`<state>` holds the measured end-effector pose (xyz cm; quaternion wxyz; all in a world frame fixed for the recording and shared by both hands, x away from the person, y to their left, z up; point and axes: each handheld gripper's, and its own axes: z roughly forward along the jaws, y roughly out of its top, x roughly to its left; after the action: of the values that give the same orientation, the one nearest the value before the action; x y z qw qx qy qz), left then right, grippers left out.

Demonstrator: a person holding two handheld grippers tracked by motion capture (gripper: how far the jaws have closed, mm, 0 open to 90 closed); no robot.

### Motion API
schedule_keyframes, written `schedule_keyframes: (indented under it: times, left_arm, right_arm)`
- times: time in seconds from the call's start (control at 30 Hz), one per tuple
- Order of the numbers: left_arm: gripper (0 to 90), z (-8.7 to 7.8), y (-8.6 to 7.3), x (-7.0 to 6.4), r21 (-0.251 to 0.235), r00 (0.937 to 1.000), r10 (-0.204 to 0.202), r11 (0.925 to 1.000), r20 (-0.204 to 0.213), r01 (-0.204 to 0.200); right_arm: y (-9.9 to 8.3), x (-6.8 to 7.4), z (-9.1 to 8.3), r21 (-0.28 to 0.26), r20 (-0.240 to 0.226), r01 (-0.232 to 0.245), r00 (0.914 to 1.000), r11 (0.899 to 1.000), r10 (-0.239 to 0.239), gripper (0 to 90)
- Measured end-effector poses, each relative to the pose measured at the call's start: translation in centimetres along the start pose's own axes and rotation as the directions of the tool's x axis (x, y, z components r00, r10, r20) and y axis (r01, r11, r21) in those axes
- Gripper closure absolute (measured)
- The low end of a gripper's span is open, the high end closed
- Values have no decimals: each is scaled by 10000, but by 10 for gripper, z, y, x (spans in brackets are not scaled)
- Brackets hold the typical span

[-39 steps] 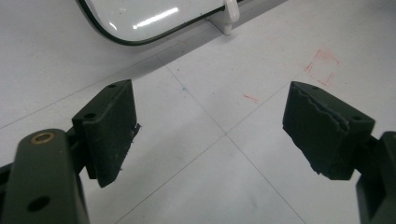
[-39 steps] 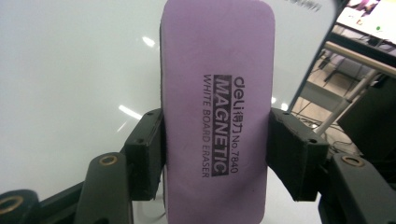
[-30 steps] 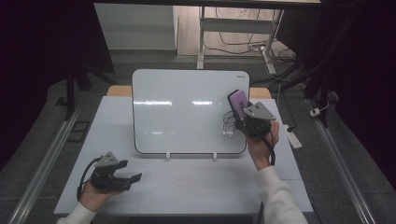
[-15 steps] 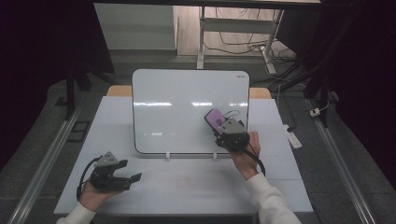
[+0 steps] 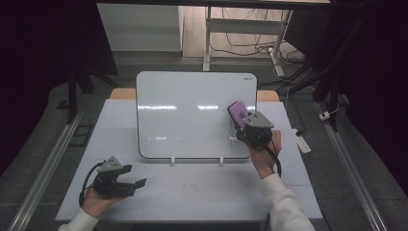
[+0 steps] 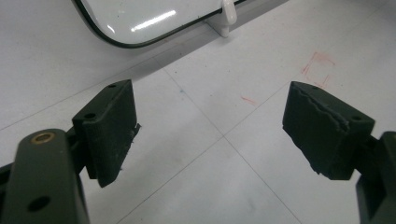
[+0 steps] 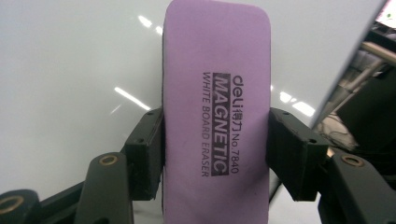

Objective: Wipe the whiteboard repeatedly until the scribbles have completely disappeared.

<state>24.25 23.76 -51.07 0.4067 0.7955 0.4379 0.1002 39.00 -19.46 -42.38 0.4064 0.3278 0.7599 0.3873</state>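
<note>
Wiping the whiteboard (image 5: 192,115), by the look of it. Pinching the purple eraser (image 7: 217,107) by its long edges between the jaws of the right gripper (image 5: 240,126), label side facing back toward the hand so that the hidden felt side can meet the board just ahead. Holding it up near the board's right edge, beside faint marks (image 5: 232,136) probably left to clear. Resting the left gripper (image 5: 137,185) low on the table (image 5: 202,192), jaws spread wide and gripping nothing, apparently waiting clear of the wiping.
</note>
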Motion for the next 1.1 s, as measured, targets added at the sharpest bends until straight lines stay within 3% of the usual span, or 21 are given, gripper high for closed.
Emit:
schedule_keyframes:
  times: [0.1,0.23,0.33,0.37,0.47,0.53,0.67,0.77,0.83,0.97,1.1]
  left_arm:
    - [186,1,0,0,13,10000,-38,10000,25,38]
    - [186,1,0,0,37,10000,4,10000,11,-4]
    - [186,1,0,0,29,10000,16,10000,15,-16]
    - [186,1,0,1,31,10000,19,10000,16,-19]
    - [186,1,-1,1,22,10000,-16,10000,19,16]
    - [186,1,-1,2,15,10000,-23,10000,33,22]
    - [186,1,-1,2,15,10000,-19,10000,28,19]
    - [186,1,-1,2,32,10000,-38,10000,36,38]
    - [186,2,-1,2,50,10000,-46,10000,49,46]
    - [186,4,-1,2,99,9999,-92,9999,105,91]
    - [186,4,-1,2,96,9999,-107,9999,93,106]
  right_arm:
    - [2,-2,2,-81,3,-49,10000,10000,49,406]
    - [3,16,4,-17,-316,637,9975,9980,-637,406]
    - [3,38,7,55,-644,1248,9902,9922,-1242,406]
    - [3,55,9,36,-761,1871,9795,9823,-1863,407]
    - [4,61,10,127,-589,2251,9728,9743,-2240,407]
    - [5,52,10,11,-866,1764,9806,9843,-1756,407]
    - [9,26,8,-226,-259,903,9955,9957,-909,407]
    - [10,0,6,-445,103,24,9999,9990,-19,407]
    - [9,-13,5,-617,328,-321,9989,9976,342,407]
    - [12,-16,8,-845,229,-301,9992,9960,322,406]
    - [18,3,13,-953,-348,178,9992,9953,-212,407]
